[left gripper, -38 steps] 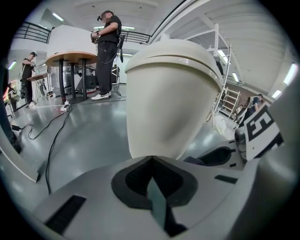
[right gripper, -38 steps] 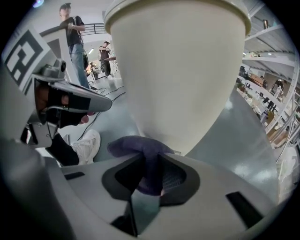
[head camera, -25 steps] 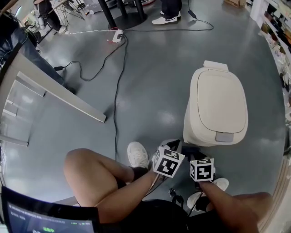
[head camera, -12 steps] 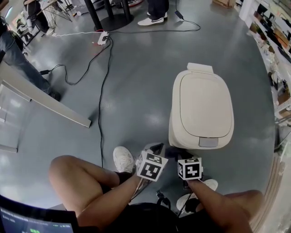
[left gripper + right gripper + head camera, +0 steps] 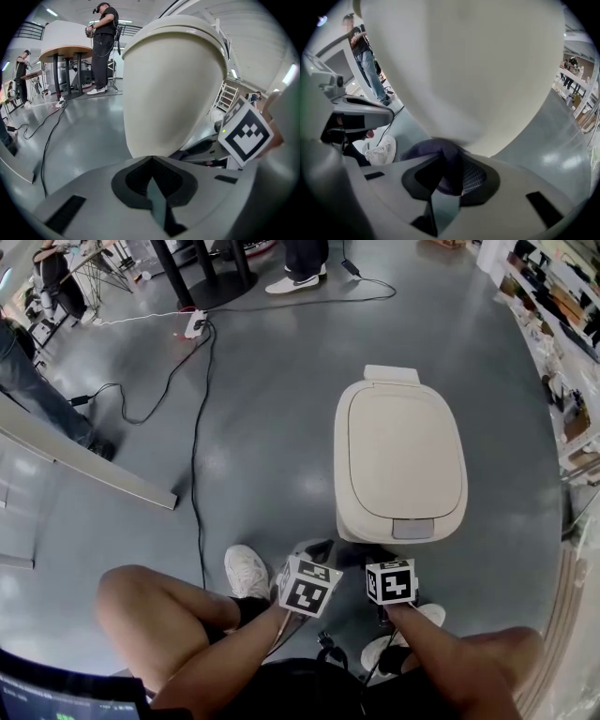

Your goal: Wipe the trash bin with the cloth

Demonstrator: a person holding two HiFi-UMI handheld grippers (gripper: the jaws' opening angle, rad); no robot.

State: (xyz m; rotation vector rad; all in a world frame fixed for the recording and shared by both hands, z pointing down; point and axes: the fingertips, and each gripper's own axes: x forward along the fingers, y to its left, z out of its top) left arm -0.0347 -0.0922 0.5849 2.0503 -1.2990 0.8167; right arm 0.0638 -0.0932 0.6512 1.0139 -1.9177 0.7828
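Observation:
The cream trash bin [image 5: 401, 460] stands on the grey floor with its lid closed, and its near wall fills both gripper views [image 5: 173, 84] [image 5: 464, 70]. Both grippers are low at that near wall. My left gripper [image 5: 151, 161] is shut with nothing between its jaws, and only its marker cube [image 5: 307, 585] is plain in the head view. My right gripper [image 5: 450, 161] is shut on a dark purple cloth [image 5: 443, 161], which is bunched against the bottom of the bin wall. Its marker cube [image 5: 391, 581] sits just right of the left one.
Black cables [image 5: 195, 456] and a power strip [image 5: 195, 324] lie on the floor to the left, beside a long slanted board [image 5: 94, 474]. Another person's shoes [image 5: 291, 282] stand at the far side. Shelves [image 5: 562, 315] line the right. My own shoes [image 5: 246, 570] flank the grippers.
The head view has swung, so the bin now sits further left and higher in it. Both grippers have stayed low at the bin's near wall, drifting slightly left.

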